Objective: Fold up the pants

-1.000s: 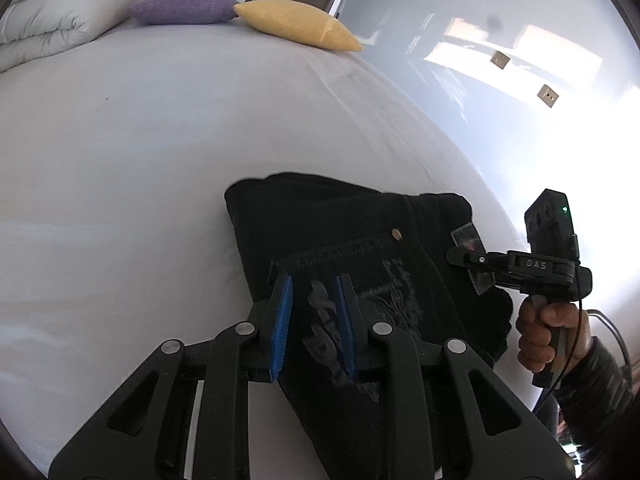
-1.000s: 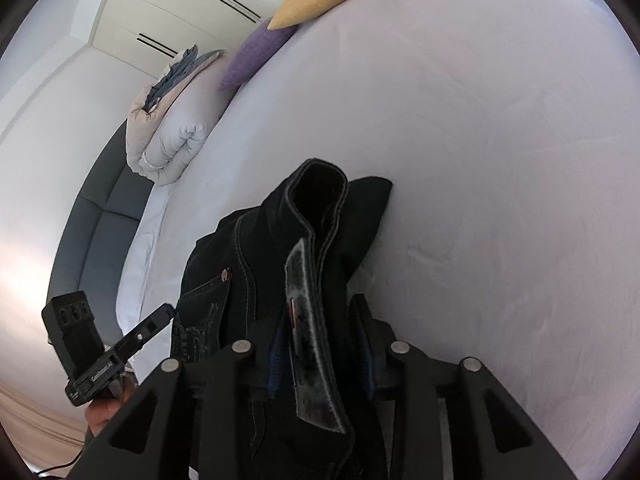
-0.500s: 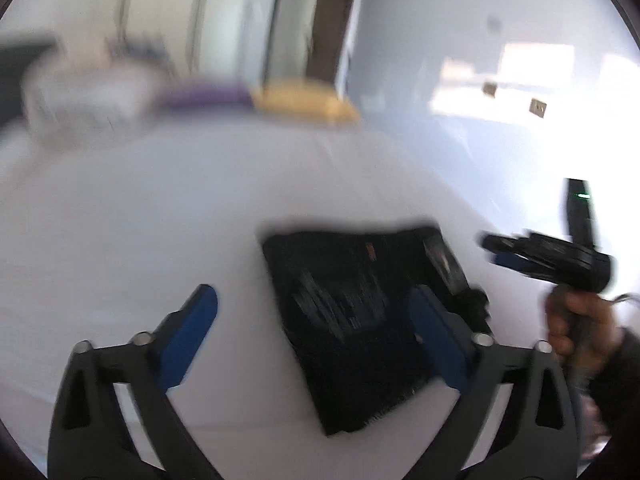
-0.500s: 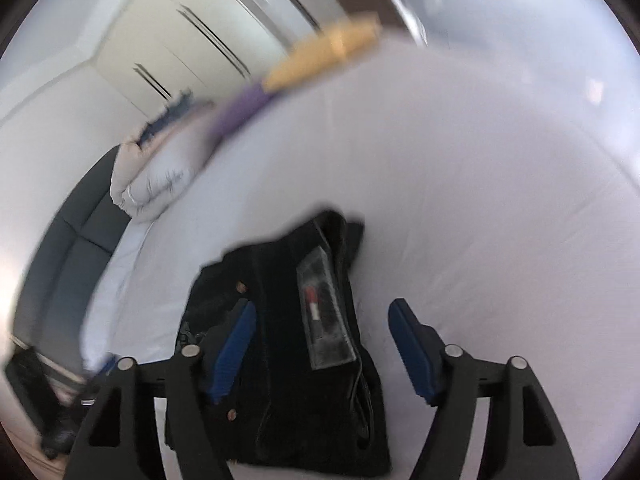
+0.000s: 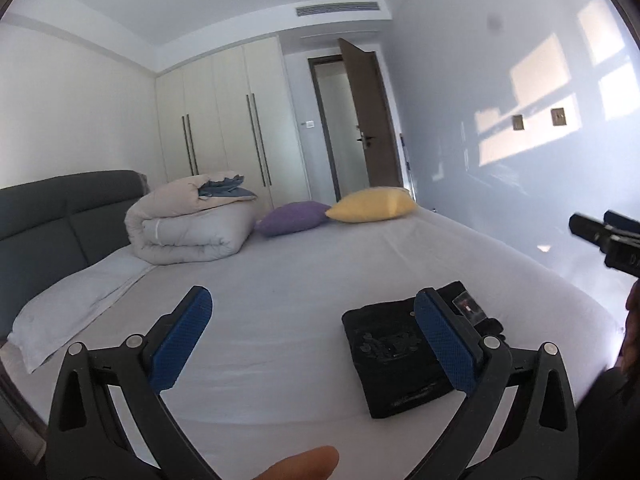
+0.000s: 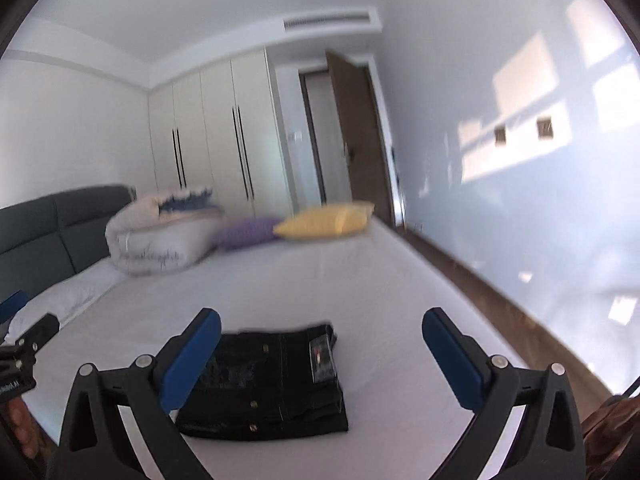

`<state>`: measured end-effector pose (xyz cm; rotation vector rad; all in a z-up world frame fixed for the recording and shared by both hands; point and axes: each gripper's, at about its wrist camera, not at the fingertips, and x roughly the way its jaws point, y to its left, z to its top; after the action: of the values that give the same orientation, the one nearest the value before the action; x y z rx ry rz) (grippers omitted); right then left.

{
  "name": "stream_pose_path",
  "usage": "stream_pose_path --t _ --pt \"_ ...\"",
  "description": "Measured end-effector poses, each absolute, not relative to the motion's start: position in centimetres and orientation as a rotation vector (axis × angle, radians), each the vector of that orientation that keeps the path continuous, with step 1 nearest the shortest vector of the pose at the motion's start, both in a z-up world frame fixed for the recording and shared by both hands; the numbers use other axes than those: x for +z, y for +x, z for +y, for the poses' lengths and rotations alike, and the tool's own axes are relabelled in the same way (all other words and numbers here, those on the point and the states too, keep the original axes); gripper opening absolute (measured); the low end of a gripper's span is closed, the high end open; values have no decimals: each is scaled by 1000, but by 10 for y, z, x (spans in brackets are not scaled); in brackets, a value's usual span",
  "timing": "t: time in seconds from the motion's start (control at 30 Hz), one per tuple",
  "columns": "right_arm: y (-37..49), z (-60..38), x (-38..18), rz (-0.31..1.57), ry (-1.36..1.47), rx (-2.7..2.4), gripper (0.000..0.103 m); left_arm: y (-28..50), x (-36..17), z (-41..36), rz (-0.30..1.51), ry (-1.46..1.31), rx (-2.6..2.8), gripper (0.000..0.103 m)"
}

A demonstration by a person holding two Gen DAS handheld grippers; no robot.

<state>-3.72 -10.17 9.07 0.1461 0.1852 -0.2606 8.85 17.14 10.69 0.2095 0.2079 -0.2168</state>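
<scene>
Lying flat on the white bed, the black pants sat folded into a compact, squarish bundle near the bed's front edge, a clear tag showing on top towards their right side. Nothing gripped them! My right claw hung above and just short of the bundle, blue pads spread wide to either side of it and holding nothing. My left claw was just as wide open and empty too, poised over bare sheet to the left of the pants, with its right pad crossing in front of the bundle's right edge in that view. Whether that pad touched the cloth, I could not tell. Farther up the bed lay a yellow pillow beside a purple pillow, then a rolled cream duvet against the grey headboard. Behind those stood pale wardrobe doors and an open brown door.
</scene>
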Motion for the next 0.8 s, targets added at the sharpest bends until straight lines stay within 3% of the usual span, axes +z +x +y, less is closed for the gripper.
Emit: stream_pose_path --t 0.17,0.3,0.63,0.8 --pt "-57 -83 130 121 110 -273 103 87 113 176 330 173 -178 103" --pt "-57 -72 136 209 95 -246 103 96 101 183 465 72 -223 103" --pt "-22 -55 87 553 111 -196 103 109 48 174 595 116 -223 103" --pt "-17 -60 70 628 193 -185 103 119 30 176 639 92 -222 103"
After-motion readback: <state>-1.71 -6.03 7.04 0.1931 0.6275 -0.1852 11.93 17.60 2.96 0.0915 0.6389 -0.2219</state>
